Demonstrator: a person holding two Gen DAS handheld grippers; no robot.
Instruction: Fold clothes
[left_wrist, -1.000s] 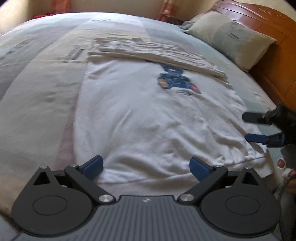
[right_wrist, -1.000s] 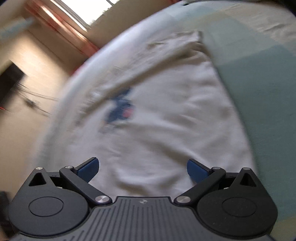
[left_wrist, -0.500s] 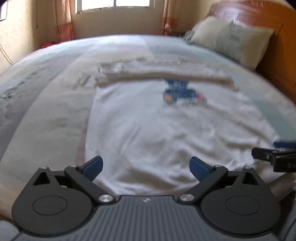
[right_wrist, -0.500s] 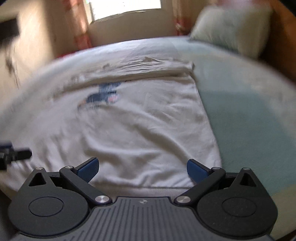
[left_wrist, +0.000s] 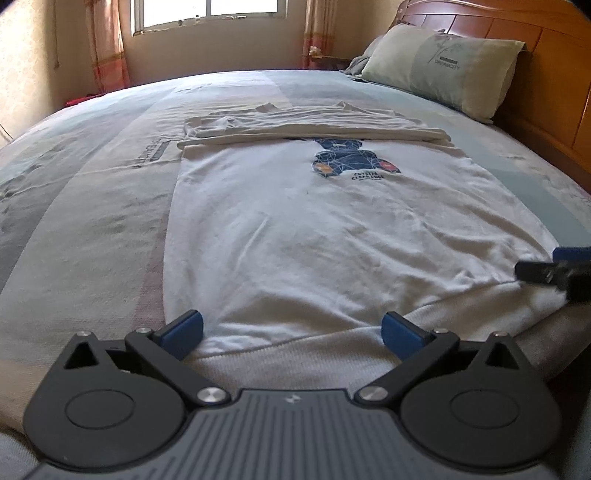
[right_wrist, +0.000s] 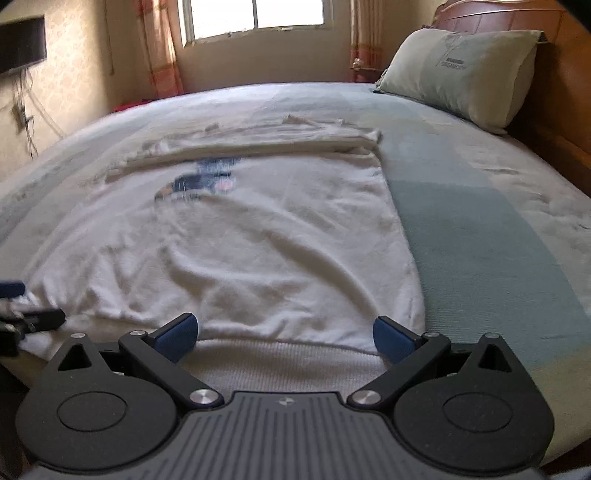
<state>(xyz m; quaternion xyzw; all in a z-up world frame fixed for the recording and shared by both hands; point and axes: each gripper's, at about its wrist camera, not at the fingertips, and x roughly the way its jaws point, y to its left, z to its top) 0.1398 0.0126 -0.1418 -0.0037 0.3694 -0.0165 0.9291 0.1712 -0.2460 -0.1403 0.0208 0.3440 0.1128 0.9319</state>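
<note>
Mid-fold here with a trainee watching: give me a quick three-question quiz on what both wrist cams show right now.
1. True or false: the left gripper is shut on the white sweatshirt.
2. Which part of the sweatshirt lies nearest both grippers? A) collar B) ribbed hem C) a sleeve cuff
3. What stands against the headboard?

Key:
1. False: both it and the right gripper are open, over the hem.
2. B, the ribbed hem.
3. A pillow.
</note>
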